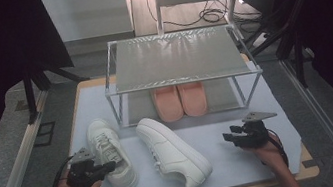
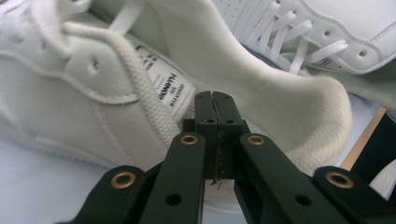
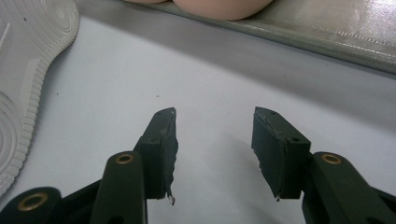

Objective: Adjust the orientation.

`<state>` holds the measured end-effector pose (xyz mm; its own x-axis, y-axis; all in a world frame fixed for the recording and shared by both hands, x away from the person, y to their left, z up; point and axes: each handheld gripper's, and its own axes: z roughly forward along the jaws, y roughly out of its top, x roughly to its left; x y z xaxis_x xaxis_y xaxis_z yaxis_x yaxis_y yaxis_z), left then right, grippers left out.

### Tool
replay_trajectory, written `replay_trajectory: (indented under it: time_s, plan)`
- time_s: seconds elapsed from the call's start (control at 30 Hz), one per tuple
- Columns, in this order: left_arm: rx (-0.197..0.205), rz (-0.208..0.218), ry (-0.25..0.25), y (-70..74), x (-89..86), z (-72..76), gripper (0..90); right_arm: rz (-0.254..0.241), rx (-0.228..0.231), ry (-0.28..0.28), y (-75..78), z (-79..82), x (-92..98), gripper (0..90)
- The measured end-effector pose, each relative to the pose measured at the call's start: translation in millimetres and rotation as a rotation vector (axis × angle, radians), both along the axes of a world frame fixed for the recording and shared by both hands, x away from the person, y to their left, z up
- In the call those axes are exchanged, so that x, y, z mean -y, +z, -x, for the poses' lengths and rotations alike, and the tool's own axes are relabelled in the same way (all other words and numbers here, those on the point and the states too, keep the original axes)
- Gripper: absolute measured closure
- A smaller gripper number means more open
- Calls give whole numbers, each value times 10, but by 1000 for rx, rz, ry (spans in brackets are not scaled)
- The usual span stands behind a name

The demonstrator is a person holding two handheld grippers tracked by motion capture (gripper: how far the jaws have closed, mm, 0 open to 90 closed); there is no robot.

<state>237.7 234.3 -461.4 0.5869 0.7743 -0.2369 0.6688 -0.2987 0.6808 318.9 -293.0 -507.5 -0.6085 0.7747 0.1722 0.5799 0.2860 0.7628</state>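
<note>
Two white sneakers (image 1: 111, 155) (image 1: 174, 152) are lying on the desk (image 1: 245, 157) before a two-tier rack (image 1: 177, 59) — two pink slippers (image 1: 179, 101) sitting on its lower shelf. The left gripper (image 1: 108, 167) is touching the left sneaker's heel, fingers (image 2: 215, 109) pressed together on nothing — the right gripper (image 1: 228, 138) is hovering with fingers spread wide.

- Bright light pours in from the back of the room in the high view, washing out the floor beyond the rack (image 1: 179, 58), while both sides fall into near-black.
- The rack's top shelf carries a soft sheen.
- The white mat (image 1: 246, 162) is evenly lit, with faint shadows.
- In the left gripper view, the near sneaker (image 2: 93, 84) blurs at close range.
- In the right gripper view, the far edge softens; pale shadows sit beneath the jaws.
</note>
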Motion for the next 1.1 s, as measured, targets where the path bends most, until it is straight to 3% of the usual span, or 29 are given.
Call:
replay_trajectory:
  time_s: [0.3, 1.1]
  plan:
    - [1, -4, 61, -10, -236, 77, 900, 5, 0, 0, -7, -5, -4, 504]
    - [-13, -40, 99, 18, -465, 76, 900, 9, -4, -1, -10, -3, -5, 504]
